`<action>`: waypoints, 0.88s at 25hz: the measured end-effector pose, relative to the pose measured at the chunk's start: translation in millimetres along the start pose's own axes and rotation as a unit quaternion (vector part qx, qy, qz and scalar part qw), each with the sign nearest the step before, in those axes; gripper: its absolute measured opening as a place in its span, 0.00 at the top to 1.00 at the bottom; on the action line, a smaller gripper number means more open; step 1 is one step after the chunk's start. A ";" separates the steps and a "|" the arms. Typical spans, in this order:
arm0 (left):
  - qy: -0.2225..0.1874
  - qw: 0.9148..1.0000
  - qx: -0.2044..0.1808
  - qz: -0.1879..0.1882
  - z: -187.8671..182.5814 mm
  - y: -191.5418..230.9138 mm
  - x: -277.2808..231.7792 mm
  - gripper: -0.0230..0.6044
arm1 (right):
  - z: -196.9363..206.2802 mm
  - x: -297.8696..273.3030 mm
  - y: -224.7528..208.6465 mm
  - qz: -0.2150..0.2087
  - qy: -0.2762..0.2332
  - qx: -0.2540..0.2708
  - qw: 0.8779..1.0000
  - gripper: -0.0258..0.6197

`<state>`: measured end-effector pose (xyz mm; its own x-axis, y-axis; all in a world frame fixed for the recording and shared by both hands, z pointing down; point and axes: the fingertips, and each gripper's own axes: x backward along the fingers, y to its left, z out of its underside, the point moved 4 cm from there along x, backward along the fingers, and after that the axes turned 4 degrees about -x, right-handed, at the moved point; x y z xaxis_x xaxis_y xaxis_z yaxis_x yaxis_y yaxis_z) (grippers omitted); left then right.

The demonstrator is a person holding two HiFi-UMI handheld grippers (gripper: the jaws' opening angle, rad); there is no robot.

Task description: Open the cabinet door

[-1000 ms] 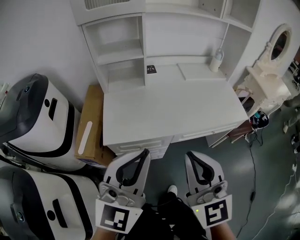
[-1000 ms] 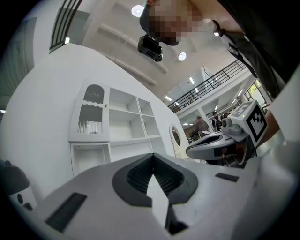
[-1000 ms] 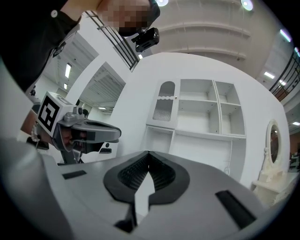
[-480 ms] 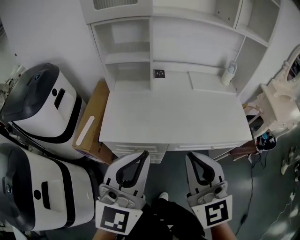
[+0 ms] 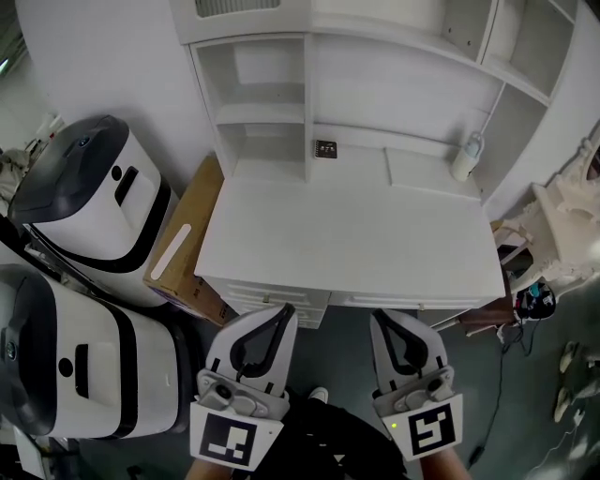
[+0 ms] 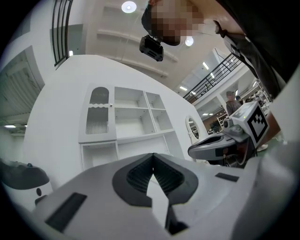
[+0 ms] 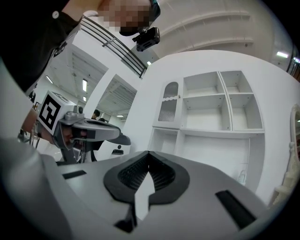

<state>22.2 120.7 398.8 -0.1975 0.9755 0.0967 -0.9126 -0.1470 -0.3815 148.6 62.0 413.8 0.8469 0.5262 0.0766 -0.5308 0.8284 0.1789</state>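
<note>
The white plastic left gripper (image 5: 281,311), lined with black ribbed pads, is held low and points forward, roughly level. Its jaws are pressed together with nothing between them. Just beside it, the matching white right gripper (image 5: 379,319) points the same way, its jaws likewise closed and empty.

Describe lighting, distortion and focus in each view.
Head view: even, soft light, sharp, edges of the white desk slightly bowed. Left gripper view: fisheye with black corners, a ceiling lamp blown out. Right gripper view: same fisheye, shelf unit curved.
</note>
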 end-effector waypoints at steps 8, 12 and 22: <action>0.004 1.000 -0.007 -0.005 1.3 3.2 -14.1 0.96 | 1.1 -9.3 -11.9 -0.006 -0.007 -0.003 1.000 0.96; -0.002 1.000 -0.008 -0.007 3.1 9.2 -26.2 0.96 | 0.8 -17.7 -17.6 -0.007 -0.009 0.001 1.000 0.96; -0.021 1.000 -0.013 0.000 4.6 27.6 -66.9 0.96 | -0.2 -49.3 -43.5 0.001 -0.019 0.008 1.000 0.96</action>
<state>8.6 50.6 386.0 -0.2136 0.9676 0.1346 -0.9031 -0.1431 -0.4048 129.9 0.0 402.0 0.8469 0.5194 0.1141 -0.5317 0.8243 0.1945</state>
